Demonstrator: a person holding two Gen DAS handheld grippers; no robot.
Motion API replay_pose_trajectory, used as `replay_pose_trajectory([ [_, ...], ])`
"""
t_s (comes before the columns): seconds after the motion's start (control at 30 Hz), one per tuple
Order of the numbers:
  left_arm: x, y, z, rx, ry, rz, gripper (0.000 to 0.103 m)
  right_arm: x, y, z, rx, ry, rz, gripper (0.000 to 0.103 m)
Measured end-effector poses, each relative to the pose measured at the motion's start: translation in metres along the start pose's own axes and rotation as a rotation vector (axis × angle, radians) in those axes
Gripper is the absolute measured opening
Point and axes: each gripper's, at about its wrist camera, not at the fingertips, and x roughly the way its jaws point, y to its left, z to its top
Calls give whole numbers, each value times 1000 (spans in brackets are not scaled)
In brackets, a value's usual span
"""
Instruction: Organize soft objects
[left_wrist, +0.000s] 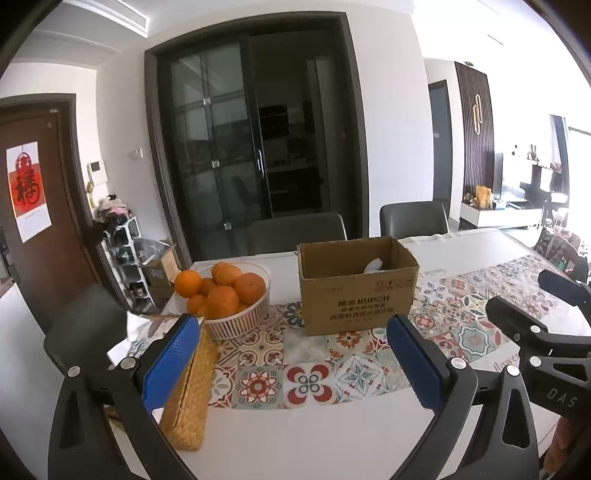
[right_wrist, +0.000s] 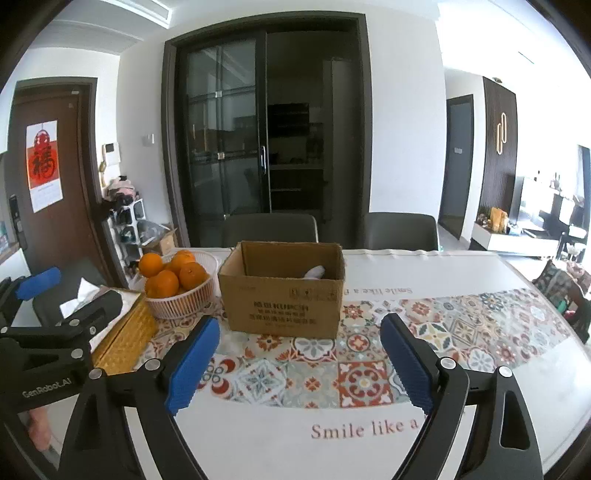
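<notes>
Blue ribbed pads line the fingers of both tools that we hold low over the tabletop (right_wrist: 461, 269). Nearest to us, the left hand-held gripper (left_wrist: 295, 363) has its jaws spread wide apart with nothing between them; its left pad (left_wrist: 170, 363) overlaps a woven straw tissue box (left_wrist: 190, 398) in the left wrist view, though we cannot tell whether they touch. The right hand-held gripper (right_wrist: 301, 371) is likewise spread wide and holds nothing, hovering above the patterned tile-print runner (right_wrist: 354, 376) and the printed words "Smile like a" (right_wrist: 364, 428).

Beyond the pads, we see an open cardboard box (right_wrist: 284, 306) standing upright on the runner, roughly between the two tools. Inside it, near the far right corner, lies a white soft object (right_wrist: 316, 272), only partly visible over the front wall; we cannot tell what kind of item it is.

Just left of the box stands a white slatted basket (right_wrist: 184, 302) heaped with oranges (right_wrist: 173, 271). A white tissue (right_wrist: 83, 293) protrudes from the straw box, which lies nearer than the basket.

Behind the tabletop, two dark chairs (right_wrist: 269, 227) face us, and farther back we see a dark-framed glass sliding door (right_wrist: 229, 129). At far left, a brown door (right_wrist: 55, 166) carries a red paper decoration (right_wrist: 44, 158).
</notes>
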Motion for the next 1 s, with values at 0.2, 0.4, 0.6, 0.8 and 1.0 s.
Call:
replay_pose_trajectory([
  [0.2, -30, -6, -19, 29, -24, 21, 103, -30, -3, -17, 2, -13, -9, 91],
  [0.4, -54, -6, -34, 24, -31, 16, 103, -52, -3, -32, 0, -16, -1, 91],
  [0.6, -68, -4, -42, 11, -38, 16, 103, -69, -3, -41, 8, -27, 1, 91],
  [0.8, -81, -4, -45, 7, -59, 15, 103, -83, -2, -46, 2, -42, 2, 91],
  [1.0, -89, -7, -44, 17, -85, 14, 103, -93, -3, -47, 1, -62, -1, 91],
])
